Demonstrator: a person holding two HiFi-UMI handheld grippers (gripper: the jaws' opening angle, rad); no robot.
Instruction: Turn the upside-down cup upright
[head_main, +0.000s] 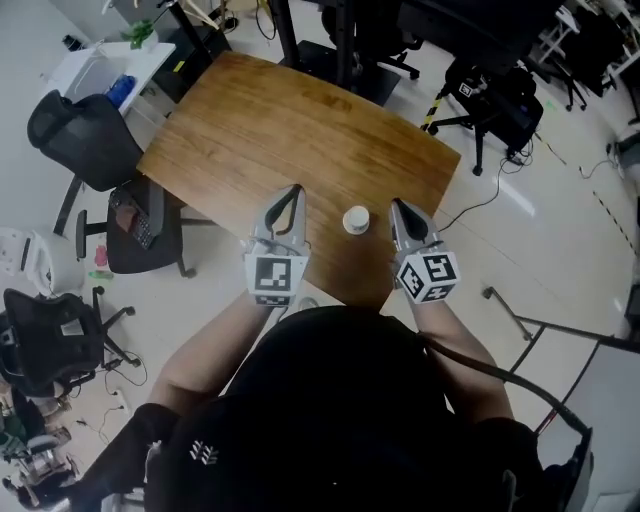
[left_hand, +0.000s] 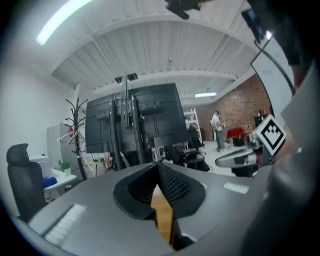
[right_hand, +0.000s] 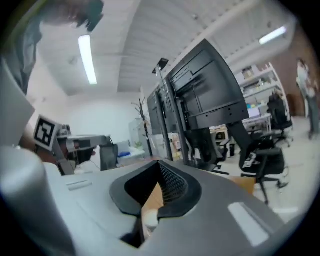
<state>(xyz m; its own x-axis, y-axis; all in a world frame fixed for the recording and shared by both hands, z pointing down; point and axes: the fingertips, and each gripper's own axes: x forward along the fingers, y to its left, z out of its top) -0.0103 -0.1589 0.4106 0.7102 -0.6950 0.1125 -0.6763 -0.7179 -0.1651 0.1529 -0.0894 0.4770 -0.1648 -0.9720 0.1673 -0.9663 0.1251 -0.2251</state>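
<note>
Little white cup (head_main: 356, 219) sits on the table (head_main: 250, 120), rim apparently up, between left gripper (head_main: 294, 188) and right gripper (head_main: 397, 203), both closed and empty.

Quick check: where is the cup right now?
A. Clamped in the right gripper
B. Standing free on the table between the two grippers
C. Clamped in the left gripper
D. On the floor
B: the cup stands on the table between the left gripper and the right gripper, held by neither.
</note>
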